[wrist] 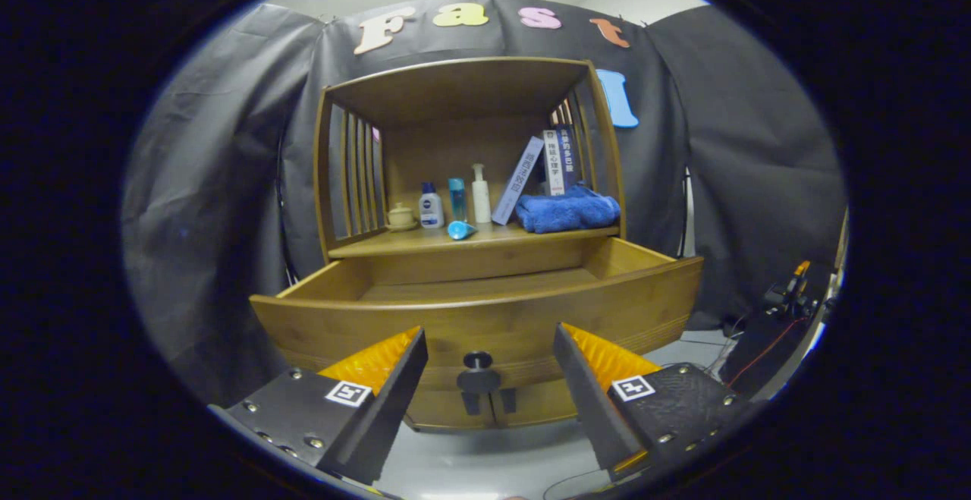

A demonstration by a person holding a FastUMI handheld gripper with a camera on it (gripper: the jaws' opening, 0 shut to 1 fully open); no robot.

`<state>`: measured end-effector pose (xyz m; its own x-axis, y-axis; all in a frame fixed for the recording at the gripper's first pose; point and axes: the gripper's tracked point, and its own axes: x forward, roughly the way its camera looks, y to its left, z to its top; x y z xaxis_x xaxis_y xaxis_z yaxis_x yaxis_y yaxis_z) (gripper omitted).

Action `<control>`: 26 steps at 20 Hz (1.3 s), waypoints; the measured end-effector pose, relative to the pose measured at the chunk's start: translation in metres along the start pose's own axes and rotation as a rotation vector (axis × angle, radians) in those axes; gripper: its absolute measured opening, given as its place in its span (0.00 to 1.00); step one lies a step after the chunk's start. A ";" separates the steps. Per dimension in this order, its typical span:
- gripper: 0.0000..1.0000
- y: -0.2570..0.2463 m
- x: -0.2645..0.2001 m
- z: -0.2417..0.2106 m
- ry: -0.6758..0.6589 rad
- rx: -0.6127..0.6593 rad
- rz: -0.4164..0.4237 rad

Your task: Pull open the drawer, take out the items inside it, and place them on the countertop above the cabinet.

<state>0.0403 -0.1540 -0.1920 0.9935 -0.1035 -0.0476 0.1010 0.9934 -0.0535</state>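
Observation:
A wooden cabinet stands ahead with its drawer (485,310) pulled out toward me; the part of its floor that I see is bare wood. The drawer's round dark knob (478,371) sits between my fingers, a little beyond them and untouched. My gripper (489,337) is open, its fingers spread either side of the knob with nothing held. On the countertop (425,242) above the drawer stand a small ceramic cup (400,217), a white bottle (431,206), a blue bottle (457,199), a pump bottle (481,195), and a blue tube (460,230) lying near the front edge.
Leaning books (542,170) and a folded blue towel (567,210) fill the countertop's right side. Slatted wooden sides and a top shelf enclose it. Black cloth hangs behind. Equipment with cables (789,299) sits at the right on the grey floor.

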 end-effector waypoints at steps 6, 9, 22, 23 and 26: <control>0.99 0.004 -0.001 -0.008 -0.037 -0.055 0.015; 0.99 0.024 -0.004 -0.020 -0.022 -0.037 0.049; 0.99 0.038 0.059 -0.039 -0.005 -0.064 0.049; 0.99 0.040 0.066 -0.038 -0.005 -0.057 0.051; 1.00 0.043 0.085 -0.028 -0.027 -0.040 0.055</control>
<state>0.1274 -0.1217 -0.2259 0.9986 -0.0466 -0.0249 0.0441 0.9948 -0.0917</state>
